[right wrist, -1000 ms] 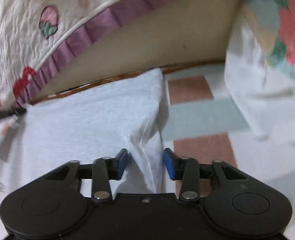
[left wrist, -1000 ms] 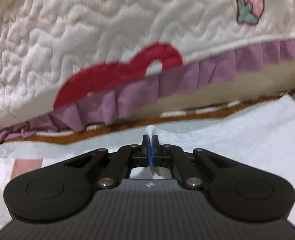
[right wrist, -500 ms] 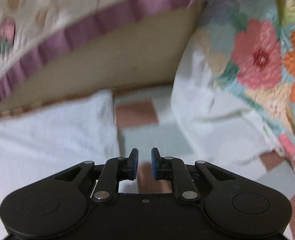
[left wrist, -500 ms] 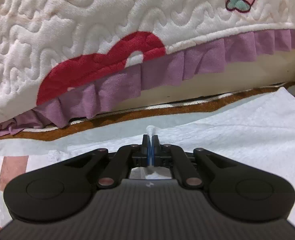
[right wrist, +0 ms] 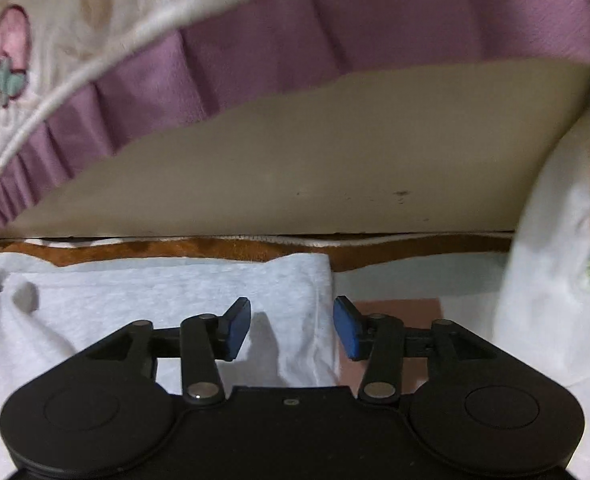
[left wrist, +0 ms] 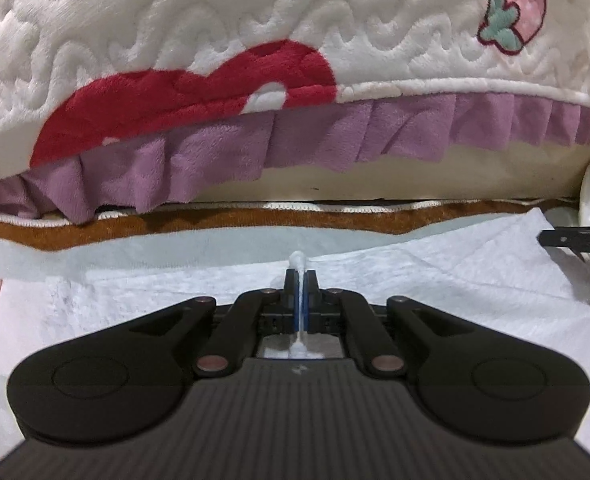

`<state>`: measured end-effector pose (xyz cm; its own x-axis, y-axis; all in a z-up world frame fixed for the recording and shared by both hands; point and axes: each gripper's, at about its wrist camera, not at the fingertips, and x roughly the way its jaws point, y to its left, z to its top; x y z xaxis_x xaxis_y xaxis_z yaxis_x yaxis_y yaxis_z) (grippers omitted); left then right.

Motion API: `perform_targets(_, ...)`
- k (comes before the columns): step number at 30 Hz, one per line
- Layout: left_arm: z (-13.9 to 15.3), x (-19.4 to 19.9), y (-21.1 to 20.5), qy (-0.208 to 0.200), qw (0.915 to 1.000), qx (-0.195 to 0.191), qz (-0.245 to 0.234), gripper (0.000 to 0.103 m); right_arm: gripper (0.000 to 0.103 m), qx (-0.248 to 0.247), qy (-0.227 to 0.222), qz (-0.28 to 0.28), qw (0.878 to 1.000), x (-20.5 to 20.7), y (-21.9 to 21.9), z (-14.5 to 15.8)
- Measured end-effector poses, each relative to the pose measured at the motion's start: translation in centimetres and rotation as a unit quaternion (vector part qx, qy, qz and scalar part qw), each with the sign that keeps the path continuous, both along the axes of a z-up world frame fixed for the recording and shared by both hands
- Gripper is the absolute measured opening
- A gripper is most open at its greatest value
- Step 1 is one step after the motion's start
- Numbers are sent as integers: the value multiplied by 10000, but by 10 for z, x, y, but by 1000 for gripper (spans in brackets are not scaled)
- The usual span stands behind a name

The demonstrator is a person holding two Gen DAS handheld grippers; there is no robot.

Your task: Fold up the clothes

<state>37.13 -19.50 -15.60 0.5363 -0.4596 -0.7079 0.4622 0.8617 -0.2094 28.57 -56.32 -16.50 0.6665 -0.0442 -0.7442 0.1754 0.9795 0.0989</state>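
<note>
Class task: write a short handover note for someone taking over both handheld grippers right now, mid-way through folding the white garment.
Left gripper: shut on a pinch of the white garment.
Right gripper: open, fingers either side of the garment's right-hand edge, gripping nothing.
Garment lies spread on the patterned floor covering, below the quilt with the purple frill.
Done: left side held. No finished fold shows.
Left: probably close the right gripper on that edge, then make the fold.

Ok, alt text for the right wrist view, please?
The right hand-held gripper is open, its blue pads either side of the white garment's right edge, not gripping it. Behind are a brown-bordered mat and a quilted blanket with a purple frill.
</note>
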Motion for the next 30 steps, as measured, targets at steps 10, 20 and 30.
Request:
perform_targets(10,-1,8,-6,-147,9995,-9,-262,3,1,-902,-546,-351,9938,-4,-10,15)
perform_targets(20,28,-12,108,-437,9981,280,320,24,1,-1204,-157,-407,9918,6,-2,-4)
perform_targets(30,7,-30,157,-63,9981,-160,588,31,1,-1459,70,-407,9884,11,10,-1)
